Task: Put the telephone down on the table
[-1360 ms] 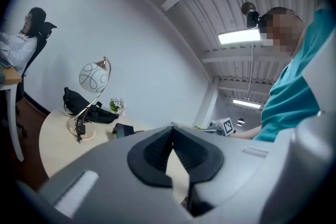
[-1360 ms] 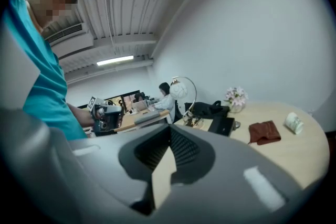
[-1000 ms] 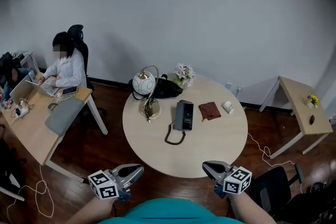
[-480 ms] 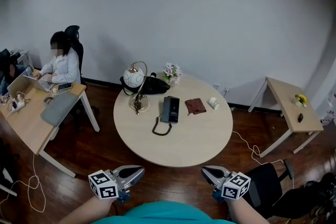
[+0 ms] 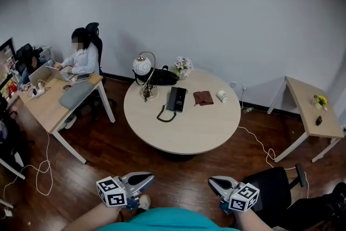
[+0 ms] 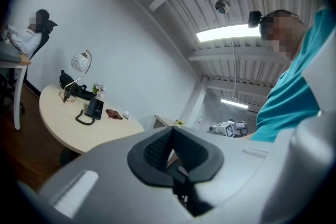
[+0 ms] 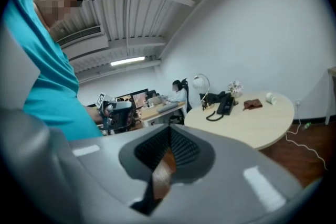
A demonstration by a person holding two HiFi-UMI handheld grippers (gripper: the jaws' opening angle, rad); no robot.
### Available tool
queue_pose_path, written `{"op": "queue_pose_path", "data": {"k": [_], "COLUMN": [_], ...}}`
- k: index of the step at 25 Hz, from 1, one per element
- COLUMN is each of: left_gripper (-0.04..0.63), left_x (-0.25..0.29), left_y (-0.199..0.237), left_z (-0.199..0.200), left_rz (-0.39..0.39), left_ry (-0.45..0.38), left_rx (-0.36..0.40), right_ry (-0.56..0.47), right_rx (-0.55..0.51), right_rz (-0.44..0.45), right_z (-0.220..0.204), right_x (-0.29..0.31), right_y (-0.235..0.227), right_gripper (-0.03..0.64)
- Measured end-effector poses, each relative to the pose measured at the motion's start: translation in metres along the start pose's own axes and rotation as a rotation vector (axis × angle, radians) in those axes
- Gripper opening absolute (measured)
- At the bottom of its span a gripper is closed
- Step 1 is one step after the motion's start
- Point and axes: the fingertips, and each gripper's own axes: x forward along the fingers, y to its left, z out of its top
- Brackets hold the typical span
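Head view: telephone point(image 5: 176, 99) lies on round table point(image 5: 200, 135), far-left part, well apart from both tools; bare floor point(image 5: 184, 178) between table edge and left gripper point(image 5: 148, 176), right gripper point(image 5: 212, 182). White cup point(image 5: 221, 96), contents unreadable. Left gripper view: jaws together, empty. Right gripper view: jaws together, empty

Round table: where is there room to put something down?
The whole near half of the round beige table is bare, from the black telephone, the brown pouch and the small white cup to the near rim. The far edge is crowded: white-globe lamp, black bag, pale flowers.
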Motion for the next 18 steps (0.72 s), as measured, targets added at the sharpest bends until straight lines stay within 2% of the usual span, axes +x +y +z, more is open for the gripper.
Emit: {"op": "queue_pose_path", "data": {"k": [7, 13, 18], "left_gripper": [0.006, 0.006, 0.006], "left_x": [-0.023, -0.056, -0.094], "left_y": [-0.020, -0.006, 0.017], "left_z": [0.003, 0.016, 0.019], "left_rz": [0.024, -0.016, -0.005], "left_ry": [-0.018, -0.028, -0.032], "left_rx": [0.062, 0.083, 0.072], "right_ry": [-0.025, -0.063, -0.088], "right_rx": [0.026, 0.036, 0.069], "right_rz": [0.045, 0.025, 0.010], "right_z": [-0.009, 0.004, 0.004], "right_x": [-0.004, 0.028, 0.064], "right_y": [0.031, 0.060, 0.086], "right_gripper": [0.002, 0.002, 0.002]}}
